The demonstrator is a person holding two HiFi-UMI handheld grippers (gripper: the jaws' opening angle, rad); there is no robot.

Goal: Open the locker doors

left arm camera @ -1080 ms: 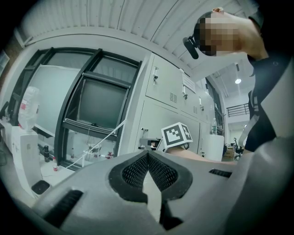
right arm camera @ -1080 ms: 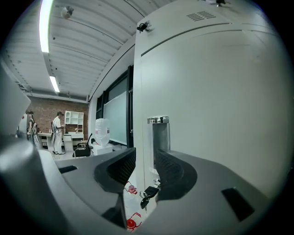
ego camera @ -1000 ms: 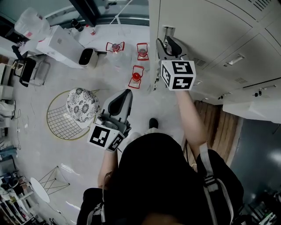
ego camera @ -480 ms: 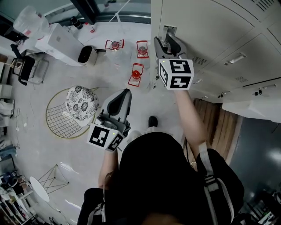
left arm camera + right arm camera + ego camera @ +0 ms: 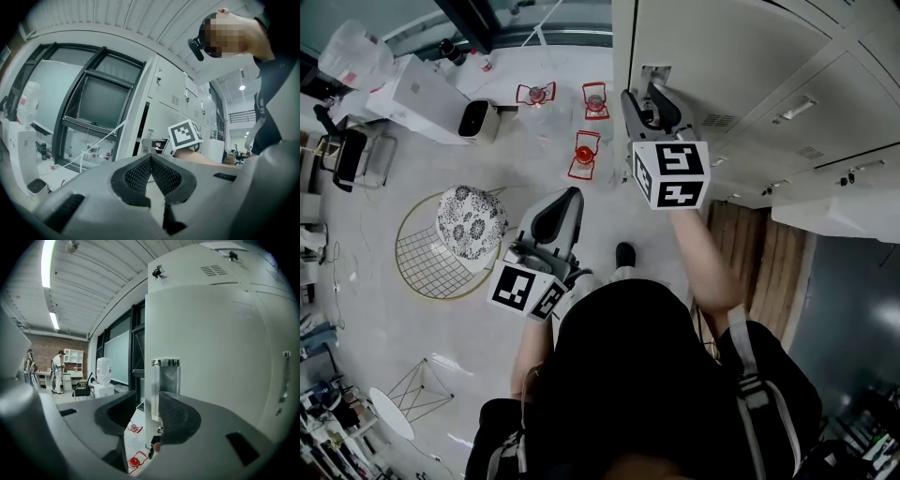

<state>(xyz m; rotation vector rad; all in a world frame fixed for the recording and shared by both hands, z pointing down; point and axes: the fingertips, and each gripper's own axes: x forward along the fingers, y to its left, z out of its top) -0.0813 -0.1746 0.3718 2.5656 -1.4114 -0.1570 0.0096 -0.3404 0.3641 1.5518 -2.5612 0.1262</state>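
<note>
– Right gripper view, jaws first: what have you got?

– My right gripper (image 5: 147, 401) has its jaws apart and opening. The locker handle (image 5: 165, 380) stands upright in the gap, nearer the right-hand pad. I see neither pad pressing on it.

– Where does that handle sit?

– At the left edge of the locker door (image 5: 211, 348), roughly halfway up the part I can see. In the head view the right gripper (image 5: 645, 105) is raised against that locker door (image 5: 722, 47). Its marker cube (image 5: 670, 173) faces the camera, and the locker handle (image 5: 654, 73) is just past the jaw tips. I cannot tell whether the door is ajar.

– And the other side?

– In the left gripper view, my left gripper (image 5: 151, 158) has its jaws together. The pads meet at the tips with nothing between them. In the head view the left gripper (image 5: 564, 204) hangs low, just beside the person's body. It is well apart from the lockers and points out over the floor (image 5: 394, 319).

– Anything around it?

– A wire chair with a patterned cushion (image 5: 473, 225) stands on the floor near the left gripper. Three red-framed objects (image 5: 581, 155) lie near the foot of the lockers. A white box (image 5: 417, 89) sits towards the far left corner of the floor.
</note>
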